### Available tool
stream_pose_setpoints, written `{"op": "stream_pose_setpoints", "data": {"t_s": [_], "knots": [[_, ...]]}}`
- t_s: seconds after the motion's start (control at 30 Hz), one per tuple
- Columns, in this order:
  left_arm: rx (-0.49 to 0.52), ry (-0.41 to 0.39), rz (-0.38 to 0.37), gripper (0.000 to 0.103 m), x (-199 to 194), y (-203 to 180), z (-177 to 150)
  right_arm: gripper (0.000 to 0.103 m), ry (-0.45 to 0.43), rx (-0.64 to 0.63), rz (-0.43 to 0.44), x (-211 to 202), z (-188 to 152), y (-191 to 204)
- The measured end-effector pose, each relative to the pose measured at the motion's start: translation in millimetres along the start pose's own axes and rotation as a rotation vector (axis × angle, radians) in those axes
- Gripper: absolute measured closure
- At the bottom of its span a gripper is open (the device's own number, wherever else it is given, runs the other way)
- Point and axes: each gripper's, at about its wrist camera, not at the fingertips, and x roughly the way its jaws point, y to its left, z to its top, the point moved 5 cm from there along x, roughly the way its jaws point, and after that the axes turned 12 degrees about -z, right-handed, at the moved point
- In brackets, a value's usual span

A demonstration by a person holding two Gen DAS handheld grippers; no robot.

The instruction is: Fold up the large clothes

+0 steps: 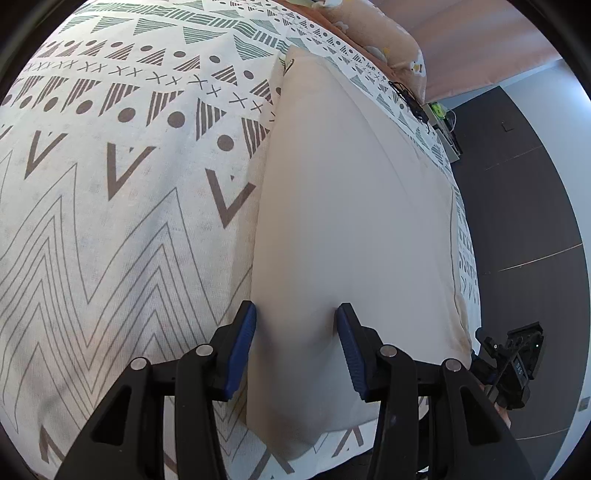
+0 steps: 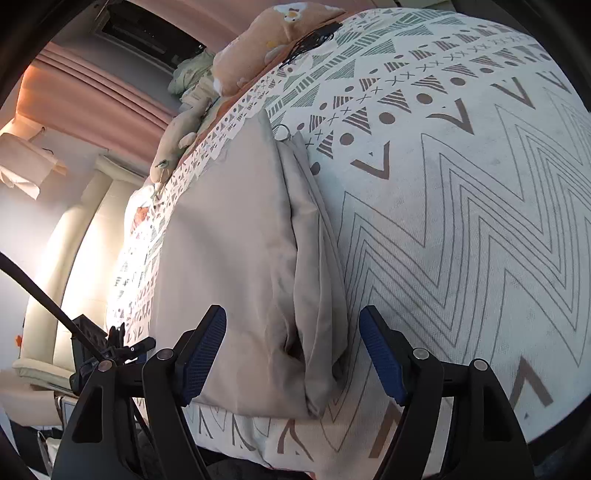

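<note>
Patterned bedspread [image 1: 110, 221] bore the beige garment [image 1: 351, 221], folded lengthwise near its edge. Left gripper [image 1: 295, 314] and right gripper [image 2: 291, 325] straddled its near end, jaws released; next, probably a crosswise fold.

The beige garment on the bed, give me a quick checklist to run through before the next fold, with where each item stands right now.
1. Garment lies flat on the patterned bedspread: ok; the beige garment is a long, mostly smooth strip.
2. Folded edges lined up: not ok; in the right wrist view loose layers bunch along one side.
3. Right gripper free of cloth: ok; jaws stand apart, pads not pressing the fabric.
4. Left gripper has a hold: cannot tell; fingers straddle the near end, and the fabric dimples at one pad.
5. Far end clear of the peach pillow: ok.
</note>
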Motion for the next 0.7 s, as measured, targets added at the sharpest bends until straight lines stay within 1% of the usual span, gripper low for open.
{"op": "stream_pose_setpoints", "data": {"t_s": [0.17, 0.23, 0.33, 0.57, 0.7], "knots": [[0.001, -0.002, 0.004, 0.057, 8.5, -1.0, 14.7, 0.030, 0.077, -0.038, 0.035, 18.8, 15.5, -1.2], [-0.001, -0.004, 0.006, 0.057, 11.7, -0.4, 22.1, 0.030, 0.124, -0.049, 0.039, 34.0, 24.6, -0.6], [-0.003, -0.006, 0.010, 0.057, 16.3, -0.2, 34.8, 0.030, 0.188, -0.053, 0.076, 58.2, 37.4, 2.7], [-0.003, -0.015, 0.018, 0.057, 25.8, 3.1, 63.3, 0.030, 0.217, -0.120, 0.088, 91.3, 81.8, 19.9], [0.000, -0.020, 0.017, 0.057, 31.6, 6.0, 79.1, 0.037, 0.240, -0.123, 0.113, 116.7, 100.9, 25.3]]}}
